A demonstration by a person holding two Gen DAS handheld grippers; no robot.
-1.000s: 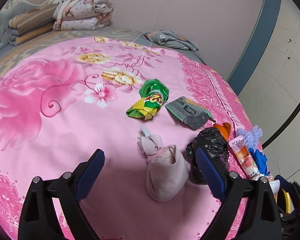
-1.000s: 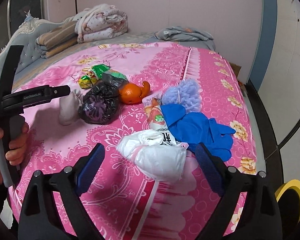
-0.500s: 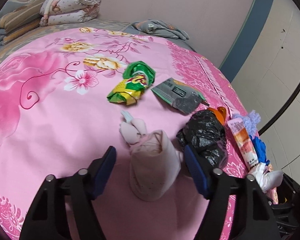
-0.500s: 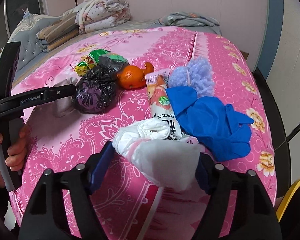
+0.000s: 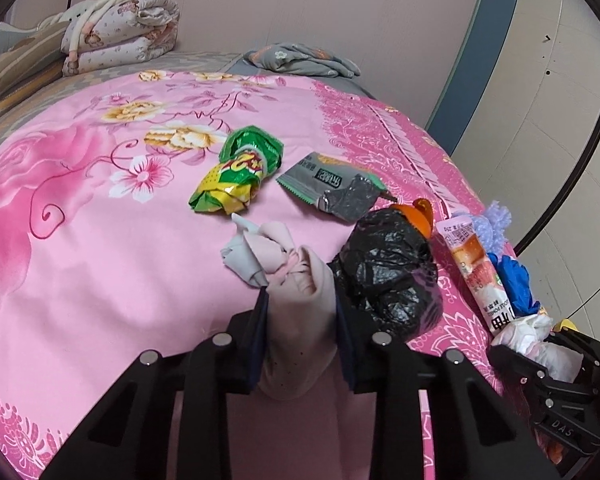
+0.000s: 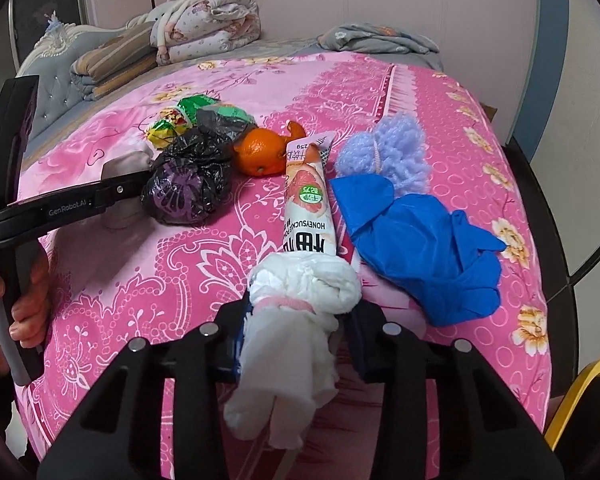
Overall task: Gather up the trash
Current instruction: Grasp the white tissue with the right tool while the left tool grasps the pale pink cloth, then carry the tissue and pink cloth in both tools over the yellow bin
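The left gripper (image 5: 300, 316) has just closed its fingers (image 5: 260, 332) on a soft knotted pale-pink cloth bundle (image 5: 300, 320). The right gripper (image 6: 296, 340) has likewise just squeezed a crumpled white tissue wad (image 6: 296, 320), both on the glossy pink floral bedspread (image 5: 100, 240).

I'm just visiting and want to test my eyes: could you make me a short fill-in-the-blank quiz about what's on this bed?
1. The left tool is shut on a knotted ____ sock.
2. The right tool grips a ____ sock.
3. The glove beside the purple yarn is ____.
4. The crumpled bag next to the orange is ____.

Answers: pink; white; blue; black
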